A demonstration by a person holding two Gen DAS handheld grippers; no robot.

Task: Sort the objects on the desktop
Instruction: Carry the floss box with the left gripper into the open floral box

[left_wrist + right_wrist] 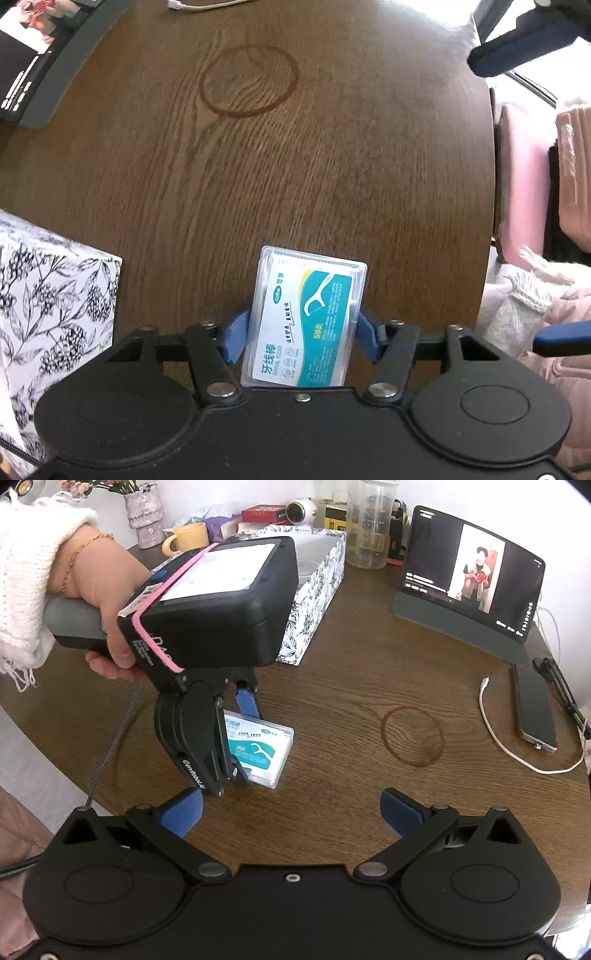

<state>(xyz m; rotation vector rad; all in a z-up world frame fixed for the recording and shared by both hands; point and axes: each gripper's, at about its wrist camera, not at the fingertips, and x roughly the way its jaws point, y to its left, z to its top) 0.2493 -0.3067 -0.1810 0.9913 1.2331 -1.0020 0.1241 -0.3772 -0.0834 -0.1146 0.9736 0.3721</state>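
Note:
A clear plastic dental floss pick box (306, 321) with a white and teal label sits between the blue fingers (236, 336) of my left gripper (301, 332), which press on both of its long sides. The right wrist view shows the same floss box (264, 751) low over the brown wooden table (351, 686), held by the left gripper (240, 738) in a person's hand (103, 587). My right gripper (291, 812) stands open just in front of the box, nothing between its fingers. One of its blue fingers (517, 48) shows at the top right of the left wrist view.
A floral-patterned open box (317, 587) stands behind the left gripper. A tablet (472, 572) on a stand, a phone (533, 709) and a white cable (517, 753) lie at the right. A yellow mug (188, 537), vase and bottle line the back. The table edge (491, 184) is at the right.

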